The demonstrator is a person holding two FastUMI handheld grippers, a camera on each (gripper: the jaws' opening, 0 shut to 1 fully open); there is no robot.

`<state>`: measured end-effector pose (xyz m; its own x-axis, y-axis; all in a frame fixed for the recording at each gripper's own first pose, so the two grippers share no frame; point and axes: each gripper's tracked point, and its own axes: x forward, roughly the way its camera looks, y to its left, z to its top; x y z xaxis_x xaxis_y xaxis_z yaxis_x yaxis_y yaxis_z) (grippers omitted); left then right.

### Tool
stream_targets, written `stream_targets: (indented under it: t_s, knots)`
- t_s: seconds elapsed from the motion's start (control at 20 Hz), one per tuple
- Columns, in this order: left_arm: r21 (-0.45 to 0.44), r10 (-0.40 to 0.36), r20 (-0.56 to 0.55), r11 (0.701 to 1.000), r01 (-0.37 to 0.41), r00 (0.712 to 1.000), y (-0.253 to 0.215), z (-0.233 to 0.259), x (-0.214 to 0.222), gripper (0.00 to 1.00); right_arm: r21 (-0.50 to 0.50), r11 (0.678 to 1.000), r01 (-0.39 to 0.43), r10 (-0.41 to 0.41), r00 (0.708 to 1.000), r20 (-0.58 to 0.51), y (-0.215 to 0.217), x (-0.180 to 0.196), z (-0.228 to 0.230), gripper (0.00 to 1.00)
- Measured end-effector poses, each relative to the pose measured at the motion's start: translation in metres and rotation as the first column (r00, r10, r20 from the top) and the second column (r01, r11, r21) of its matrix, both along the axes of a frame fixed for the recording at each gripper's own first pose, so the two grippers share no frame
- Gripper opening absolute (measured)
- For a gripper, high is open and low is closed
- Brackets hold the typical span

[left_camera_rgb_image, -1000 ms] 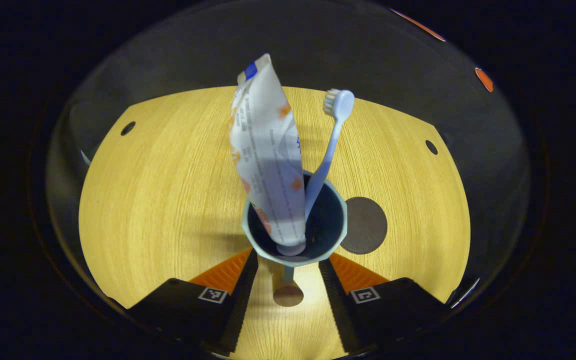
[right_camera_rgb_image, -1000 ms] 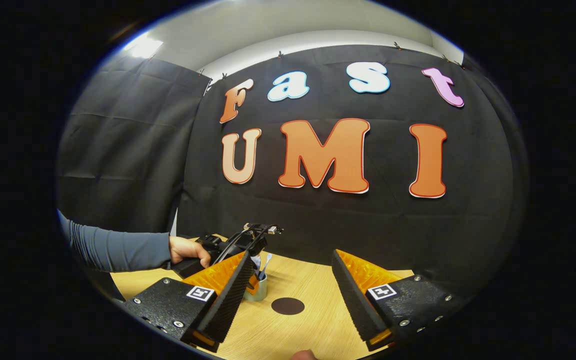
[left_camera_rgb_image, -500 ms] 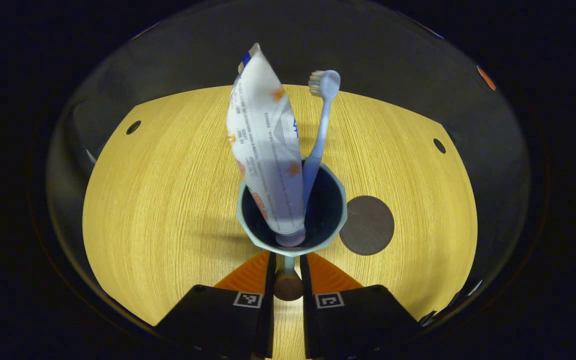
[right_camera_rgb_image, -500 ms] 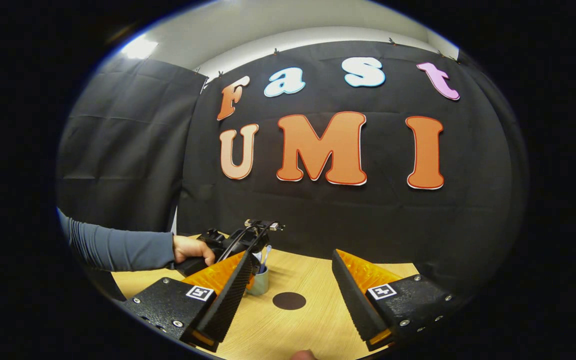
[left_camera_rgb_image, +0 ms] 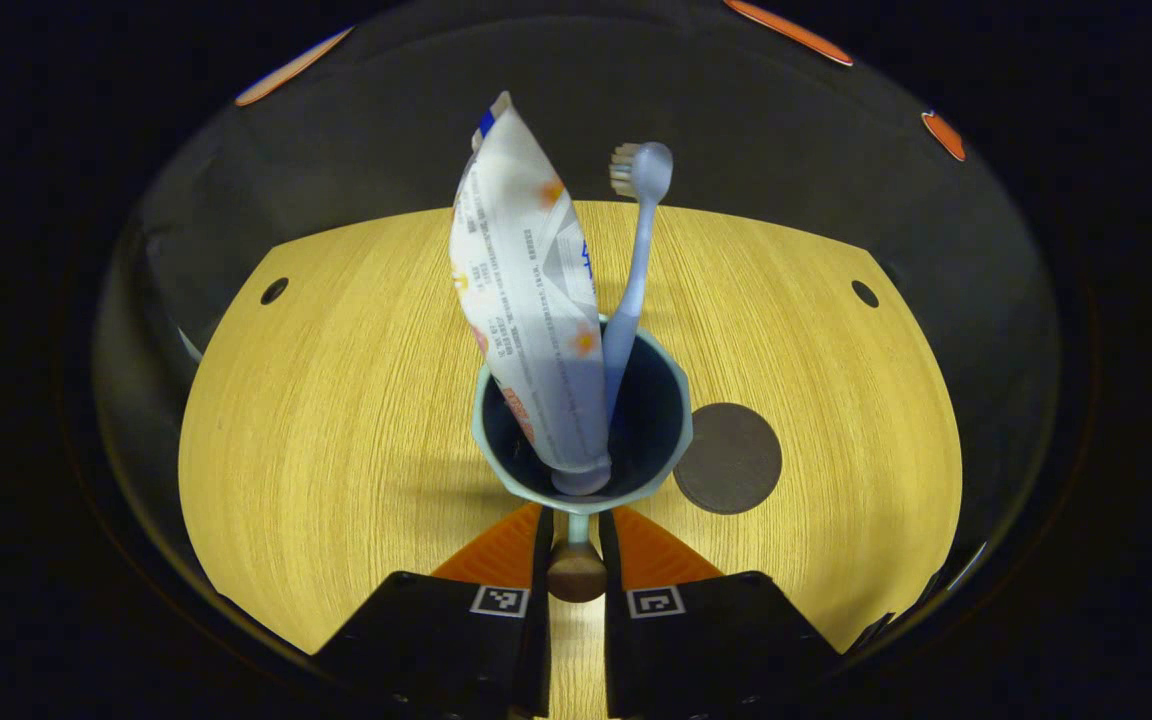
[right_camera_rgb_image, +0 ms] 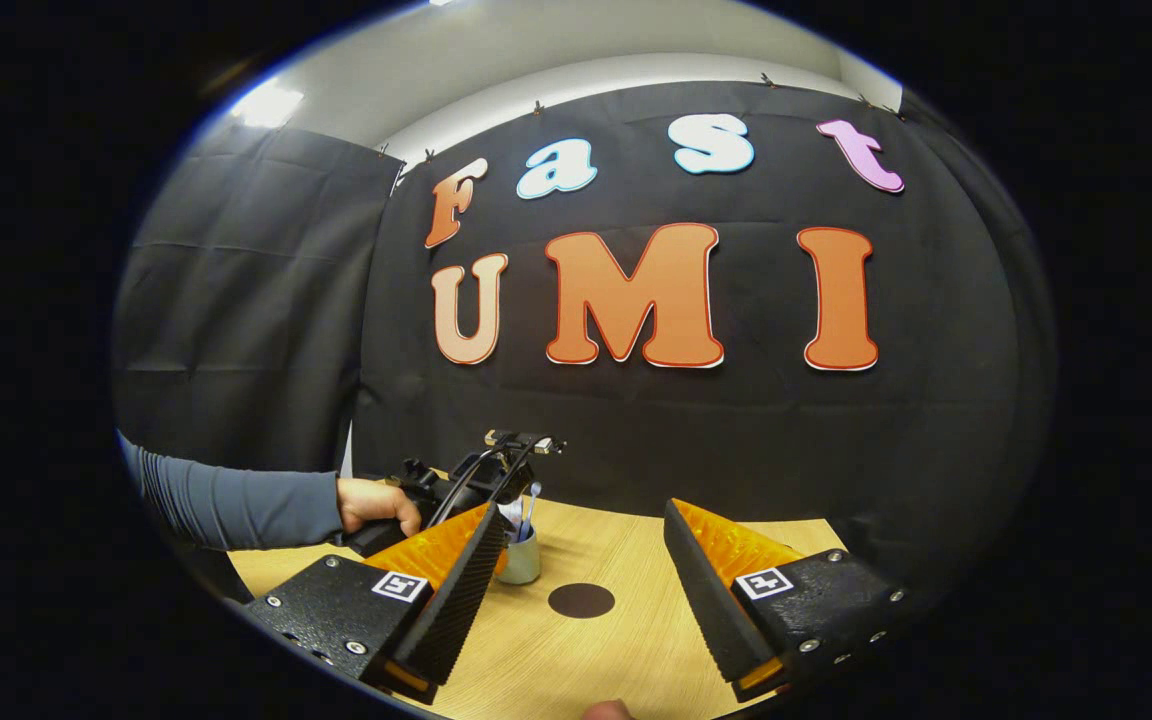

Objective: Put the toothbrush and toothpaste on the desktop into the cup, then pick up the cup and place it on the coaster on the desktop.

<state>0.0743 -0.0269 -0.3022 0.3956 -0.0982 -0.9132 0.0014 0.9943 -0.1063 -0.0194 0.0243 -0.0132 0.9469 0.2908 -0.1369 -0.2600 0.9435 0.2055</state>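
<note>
In the left gripper view, the left gripper (left_camera_rgb_image: 576,560) has its jaws nearly together, pressing on the thin handle of the cup (left_camera_rgb_image: 681,425) from both sides. The toothpaste (left_camera_rgb_image: 531,310) and the toothbrush (left_camera_rgb_image: 636,260) stand inside the cup, both leaning a little, and the dark round coaster (left_camera_rgb_image: 729,458) lies on the table (left_camera_rgb_image: 336,400) just beside the cup, on its right. In the right gripper view, the right gripper (right_camera_rgb_image: 581,600) has its jaws wide apart and holds nothing.
</note>
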Motion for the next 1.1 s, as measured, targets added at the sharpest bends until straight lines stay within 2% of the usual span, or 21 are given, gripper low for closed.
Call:
stream_targets:
  t_s: [0.45,0.85,1.0,1.1]
  knots:
    - [-0.053,-0.072,0.034,0.996,0.074,0.997,-0.005,-0.004,0.012,0.21,-0.026,0.999,0.038,-0.038,0.999,0.002,-0.013,-0.007,-0.005,0.96]
    - [-0.067,-0.156,0.013,0.985,0.157,0.988,-0.021,-0.018,0.008,0.21,-0.02,0.997,0.07,-0.071,0.997,-0.027,-0.03,-0.015,-0.026,0.96]
    - [-0.059,-0.168,-0.015,0.984,0.167,0.986,-0.022,-0.028,0.01,0.21,-0.006,0.997,0.074,-0.074,0.995,-0.061,-0.033,-0.016,-0.04,0.96]
    - [-0.047,-0.172,-0.009,0.984,0.172,0.985,-0.021,-0.015,0.015,0.22,-0.009,0.996,0.085,-0.085,0.994,-0.065,-0.038,-0.017,-0.043,0.96]
